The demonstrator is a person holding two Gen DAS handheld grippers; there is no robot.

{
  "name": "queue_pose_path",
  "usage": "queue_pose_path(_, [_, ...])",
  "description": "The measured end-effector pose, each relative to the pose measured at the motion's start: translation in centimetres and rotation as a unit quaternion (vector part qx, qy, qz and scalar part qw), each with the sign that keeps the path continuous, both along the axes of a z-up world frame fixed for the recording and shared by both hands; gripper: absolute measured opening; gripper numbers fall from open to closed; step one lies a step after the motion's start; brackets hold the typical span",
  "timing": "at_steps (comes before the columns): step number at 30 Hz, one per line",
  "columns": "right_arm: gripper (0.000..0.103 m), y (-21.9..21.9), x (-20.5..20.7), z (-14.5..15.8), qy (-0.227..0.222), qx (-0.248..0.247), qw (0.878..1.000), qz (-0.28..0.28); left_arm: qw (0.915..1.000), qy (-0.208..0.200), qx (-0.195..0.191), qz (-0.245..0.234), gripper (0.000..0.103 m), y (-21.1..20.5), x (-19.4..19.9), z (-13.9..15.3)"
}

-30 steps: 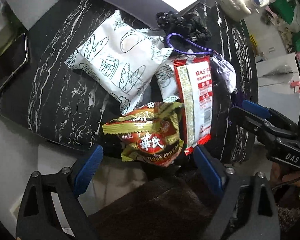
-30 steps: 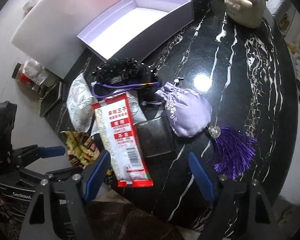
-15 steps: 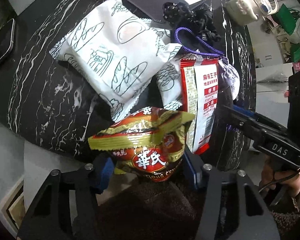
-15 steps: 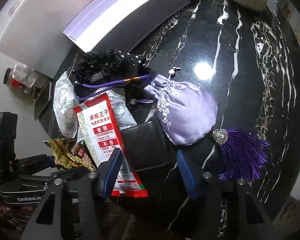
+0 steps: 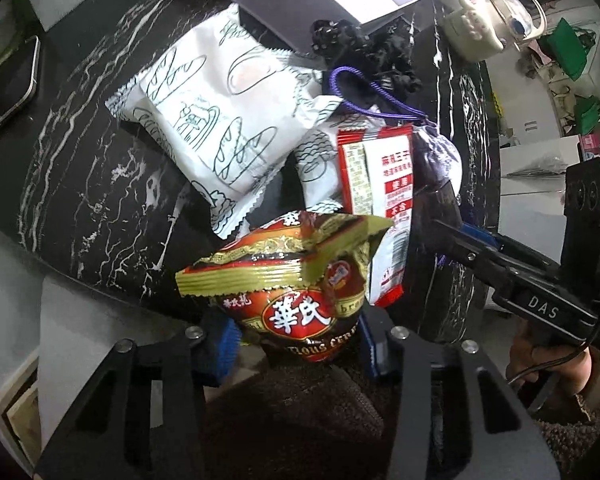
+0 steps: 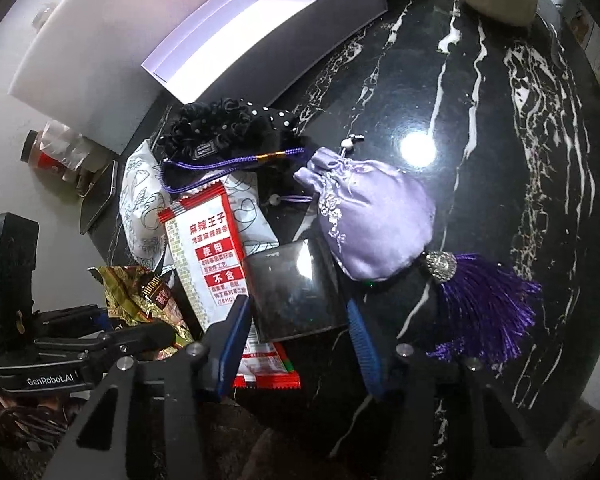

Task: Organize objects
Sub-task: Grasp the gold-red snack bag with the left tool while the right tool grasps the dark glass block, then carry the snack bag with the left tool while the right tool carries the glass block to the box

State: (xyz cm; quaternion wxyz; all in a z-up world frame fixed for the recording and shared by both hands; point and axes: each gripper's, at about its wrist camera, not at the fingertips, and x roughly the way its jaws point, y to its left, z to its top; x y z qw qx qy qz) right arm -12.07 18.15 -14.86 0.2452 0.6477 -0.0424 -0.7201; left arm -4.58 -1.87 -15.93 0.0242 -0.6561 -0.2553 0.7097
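Note:
A red and gold snack packet sits at the near edge of the black marble table. My left gripper is closing on it, and both blue pads press its lower sides. My right gripper is closing on a glossy black wallet, with a pad against each side edge. In the left wrist view the wallet stands tilted up in that gripper. Beside them lie a red and white snack strip and a white bread-print packet.
A lilac satin pouch with a purple tassel lies right of the wallet. A black polka-dot scrunchie lies behind the packets. An open pale purple box stands at the back, with a cream teapot and a phone.
Both grippers came in closer to the pile and their jaws narrowed from wide apart. The left pads now pinch the snack packet and the right pads pinch the black wallet.

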Motion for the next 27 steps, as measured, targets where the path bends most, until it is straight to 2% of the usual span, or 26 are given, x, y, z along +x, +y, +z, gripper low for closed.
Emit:
queue_pose_path(9, [0.05, 1.1, 1.1, 3.1, 0.029, -0.019, 0.999, 0.004, 0.9995, 0.03, -0.013, -0.003, 0.046, 1.2, 0.4, 3.5])
queue_pose_path(17, [0.05, 2.4, 1.5, 7.8, 0.078, -0.041, 0.996, 0.002, 0.9953, 0.084, -0.047, -0.002, 0.046, 1.9, 0.0, 8.8])
queue_pose_path(21, [0.05, 3.1, 1.8, 9.6, 0.099, -0.048, 0.994, 0.0, 0.9936, 0.1, -0.051, -0.012, 0.046, 1.9, 0.2, 10.9])
queue_pose_path(27, [0.05, 3.6, 2.7, 11.3, 0.113, -0.051, 0.992, -0.002, 0.9921, 0.106, -0.056, -0.036, 0.046, 3.0, -0.8, 11.9])
